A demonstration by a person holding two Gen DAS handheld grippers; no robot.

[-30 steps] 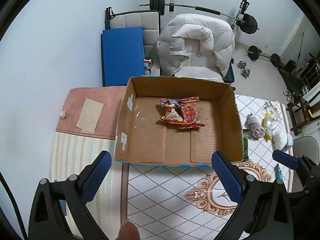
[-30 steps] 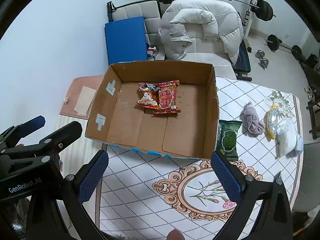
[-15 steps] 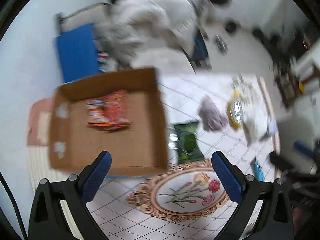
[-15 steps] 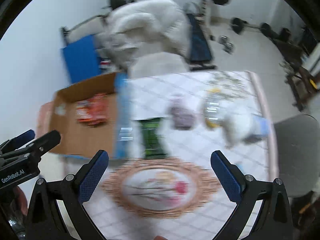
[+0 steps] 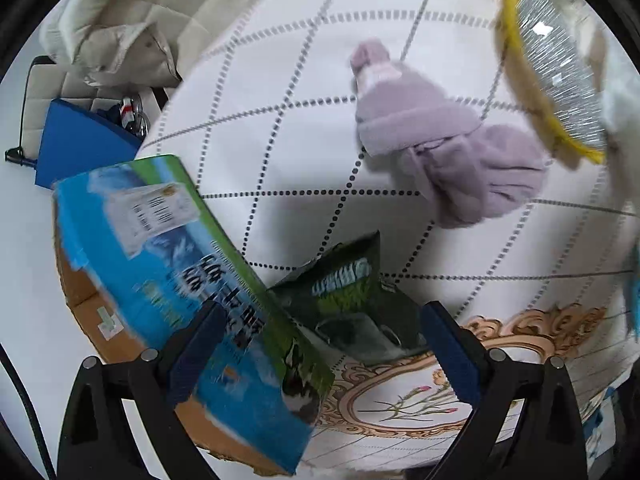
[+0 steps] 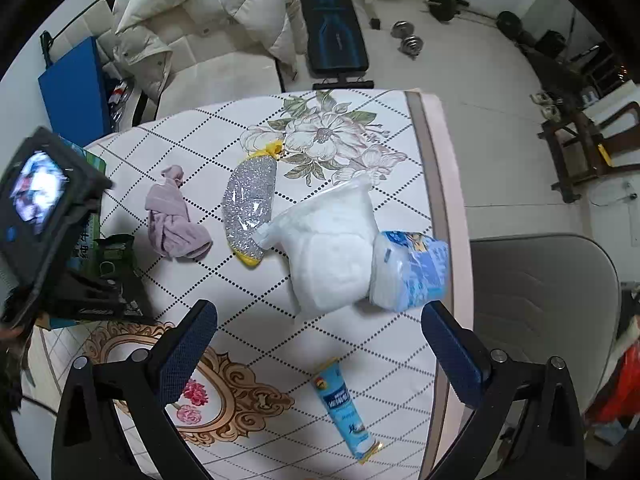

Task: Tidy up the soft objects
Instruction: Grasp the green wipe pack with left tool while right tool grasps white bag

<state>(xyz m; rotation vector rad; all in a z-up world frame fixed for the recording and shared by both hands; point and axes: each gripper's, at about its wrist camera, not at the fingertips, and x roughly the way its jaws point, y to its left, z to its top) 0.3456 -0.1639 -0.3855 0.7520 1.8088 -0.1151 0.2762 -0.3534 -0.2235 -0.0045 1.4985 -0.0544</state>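
My left gripper (image 5: 320, 344) is open, low over the table, with a dark green snack packet (image 5: 352, 300) lying between its fingers beside the cardboard box's blue printed outer wall (image 5: 160, 264). A lilac cloth (image 5: 444, 152) lies beyond the packet. My right gripper (image 6: 320, 344) is open and empty above the table. Ahead of it lie a white stuffed bag (image 6: 332, 252), a blue tissue pack (image 6: 408, 272), a silver glitter pouch with yellow trim (image 6: 250, 204), the lilac cloth (image 6: 172, 216) and a blue tube (image 6: 346, 412). The green packet (image 6: 114, 252) shows at left under the left gripper's body (image 6: 44, 208).
The table's right edge (image 6: 448, 208) borders a grey chair (image 6: 544, 300). A sofa with a white down jacket (image 6: 208, 12), a blue board (image 6: 72, 92) and gym weights (image 6: 408, 40) stand beyond the table.
Both grippers swung right, away from the box interior. The left gripper dropped close to the green packet at the box's side; the right now faces the soft items on the table's right half.
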